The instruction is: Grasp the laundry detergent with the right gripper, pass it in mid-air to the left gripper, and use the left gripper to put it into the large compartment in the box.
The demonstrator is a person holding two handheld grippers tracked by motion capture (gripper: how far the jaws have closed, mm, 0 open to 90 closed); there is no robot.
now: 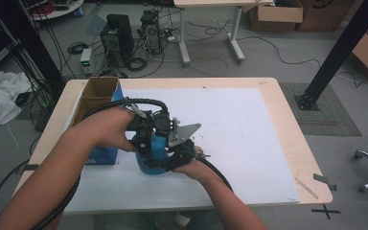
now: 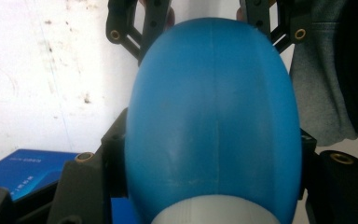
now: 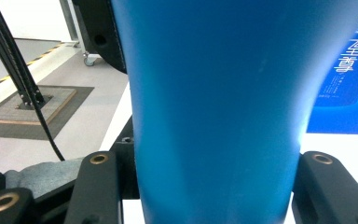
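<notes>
A blue, rounded plastic bottle (image 1: 152, 162) is held just above the white mat, near the table's front left. My left gripper (image 1: 146, 139) comes from the left and is shut on it. In the left gripper view the bottle (image 2: 212, 116) bulges between the jaws of the left gripper (image 2: 212, 156), with a white cap (image 2: 214, 211) at the near end. My right gripper (image 1: 175, 155) grips it from the right. Its jaws press both sides of the blue body (image 3: 214, 84) in the right gripper view, right gripper (image 3: 214, 161). The right gripper's black fingers (image 2: 130, 28) reach round the bottle's far end.
A flat blue box (image 1: 103, 154) lies just left of the bottle, also blue box (image 3: 349, 70). An open cardboard box (image 1: 98, 93) stands at the table's back left. The white mat (image 1: 249, 134) covers most of the wooden table (image 1: 292, 143). Computers and cables sit on the floor beyond.
</notes>
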